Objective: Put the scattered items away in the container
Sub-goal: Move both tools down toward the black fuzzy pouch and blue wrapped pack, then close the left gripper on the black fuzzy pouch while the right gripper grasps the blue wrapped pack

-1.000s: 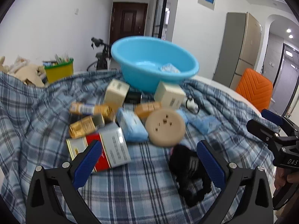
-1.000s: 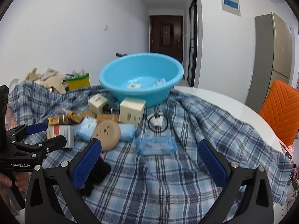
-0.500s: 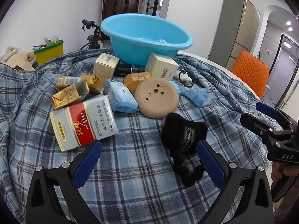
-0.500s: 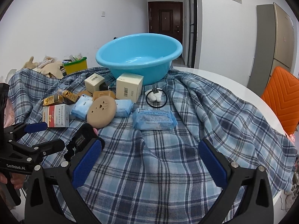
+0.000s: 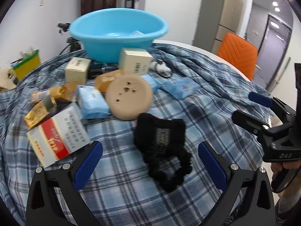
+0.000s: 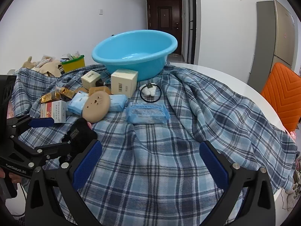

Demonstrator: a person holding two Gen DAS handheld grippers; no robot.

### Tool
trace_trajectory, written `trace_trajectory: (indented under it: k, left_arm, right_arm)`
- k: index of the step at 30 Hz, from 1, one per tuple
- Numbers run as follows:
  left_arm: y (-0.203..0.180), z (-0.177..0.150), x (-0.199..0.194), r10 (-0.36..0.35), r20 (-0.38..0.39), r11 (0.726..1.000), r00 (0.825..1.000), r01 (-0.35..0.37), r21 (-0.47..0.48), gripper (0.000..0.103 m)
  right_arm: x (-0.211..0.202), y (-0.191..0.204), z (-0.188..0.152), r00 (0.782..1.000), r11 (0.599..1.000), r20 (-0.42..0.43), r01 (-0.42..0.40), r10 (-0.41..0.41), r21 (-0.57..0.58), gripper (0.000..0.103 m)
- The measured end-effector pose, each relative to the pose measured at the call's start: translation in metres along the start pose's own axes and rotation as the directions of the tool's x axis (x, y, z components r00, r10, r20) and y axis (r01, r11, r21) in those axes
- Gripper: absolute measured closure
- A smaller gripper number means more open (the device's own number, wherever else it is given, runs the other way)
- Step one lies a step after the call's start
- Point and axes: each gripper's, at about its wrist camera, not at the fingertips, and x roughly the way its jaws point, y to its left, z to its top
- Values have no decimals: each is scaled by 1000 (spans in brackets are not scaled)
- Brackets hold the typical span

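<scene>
On the plaid cloth [image 6: 169,169] that covers the round table, the left gripper [image 5: 150,162] stands with its blue pads spread wide on either side of a black knitted item [image 5: 161,146], neither pad touching it. At its 11 o'clock a tan round disc [image 5: 128,97] leans over light blue tissue packs [image 5: 92,101], with a red-and-white box [image 5: 60,135] at 10 o'clock and gold packets [image 5: 37,113] beyond. At 12 o'clock, past two cream boxes [image 5: 135,61], sits the blue basin [image 5: 116,35] with a small packet inside. The right gripper [image 6: 150,162] is also spread wide, holding nothing, over bare cloth; a flat blue pack [image 6: 147,113] lies at its 12 o'clock.
</scene>
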Motion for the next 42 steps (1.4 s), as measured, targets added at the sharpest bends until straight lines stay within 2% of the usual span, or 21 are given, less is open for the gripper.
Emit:
trace_trajectory:
  k: [6, 15, 23, 30, 39, 41, 42]
  left_arm:
    - [-16, 3, 5, -30, -18, 996, 999, 32, 79, 0]
    - [-15, 19, 26, -33, -55, 990, 998, 40, 135, 0]
    - [-19, 25, 52, -44, -108, 984, 993, 62, 166, 0]
    - [-26, 26, 57, -35, -102, 983, 994, 53, 178, 0]
    - [-22, 26, 58, 13, -96, 985, 995, 4, 171, 1]
    - [-22, 25, 60, 30, -106, 985, 994, -11, 171, 15]
    - [-22, 24, 60, 45, -118, 985, 992, -24, 173, 40]
  right_arm:
    - [3, -5, -3, 1000, 1000, -14, 15, -15, 11, 0]
    - [3, -1, -2, 1000, 1000, -8, 24, -24, -13, 0]
    - [5, -12, -4, 998, 998, -20, 55, -54, 17, 0]
    - [7, -17, -5, 998, 998, -27, 50, -49, 30, 0]
    - [9, -17, -8, 998, 998, -37, 42, -40, 36, 0]
    - [8, -17, -8, 999, 998, -36, 42, -40, 36, 0]
    - [8, -17, -8, 999, 998, -35, 42, -41, 36, 0]
